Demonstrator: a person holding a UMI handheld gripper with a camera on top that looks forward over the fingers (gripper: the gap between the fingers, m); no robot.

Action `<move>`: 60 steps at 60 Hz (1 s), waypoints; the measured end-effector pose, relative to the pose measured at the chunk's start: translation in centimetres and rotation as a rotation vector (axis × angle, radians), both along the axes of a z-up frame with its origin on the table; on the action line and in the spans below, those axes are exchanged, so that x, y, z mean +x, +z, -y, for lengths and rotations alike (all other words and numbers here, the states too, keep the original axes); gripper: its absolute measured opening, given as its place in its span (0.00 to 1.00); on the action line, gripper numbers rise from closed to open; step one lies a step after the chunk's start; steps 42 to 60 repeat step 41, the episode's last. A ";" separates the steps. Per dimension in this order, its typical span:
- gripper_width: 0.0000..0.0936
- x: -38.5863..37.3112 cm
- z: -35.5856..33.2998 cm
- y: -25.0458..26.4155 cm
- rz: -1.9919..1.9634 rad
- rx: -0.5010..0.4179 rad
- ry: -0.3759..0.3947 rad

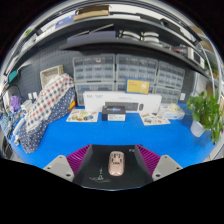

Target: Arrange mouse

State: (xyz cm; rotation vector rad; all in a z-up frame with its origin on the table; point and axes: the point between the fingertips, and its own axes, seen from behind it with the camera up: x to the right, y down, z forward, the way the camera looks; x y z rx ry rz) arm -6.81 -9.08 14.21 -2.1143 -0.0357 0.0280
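Tongs (pixel 112 163) gripping the pink mouse (pixel 115 162) between both pads, hovering over the blue worktop (pixel 120 135), plant (pixel 206 112) sitting beyond.

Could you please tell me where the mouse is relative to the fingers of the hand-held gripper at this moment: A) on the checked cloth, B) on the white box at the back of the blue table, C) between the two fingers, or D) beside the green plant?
C: the pink mouse sits between the two fingers of the hand-held gripper, near the pink pads, above the blue table.
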 end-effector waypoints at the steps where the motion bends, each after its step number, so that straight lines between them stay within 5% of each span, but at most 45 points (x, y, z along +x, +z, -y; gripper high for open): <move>1: 0.91 0.0 0.4 0.7 0.002 0.009 -0.002; 22: 0.91 -0.9 8.7 8.8 0.008 0.107 -0.020; 60: 0.91 -2.1 13.0 10.3 -0.005 0.119 0.000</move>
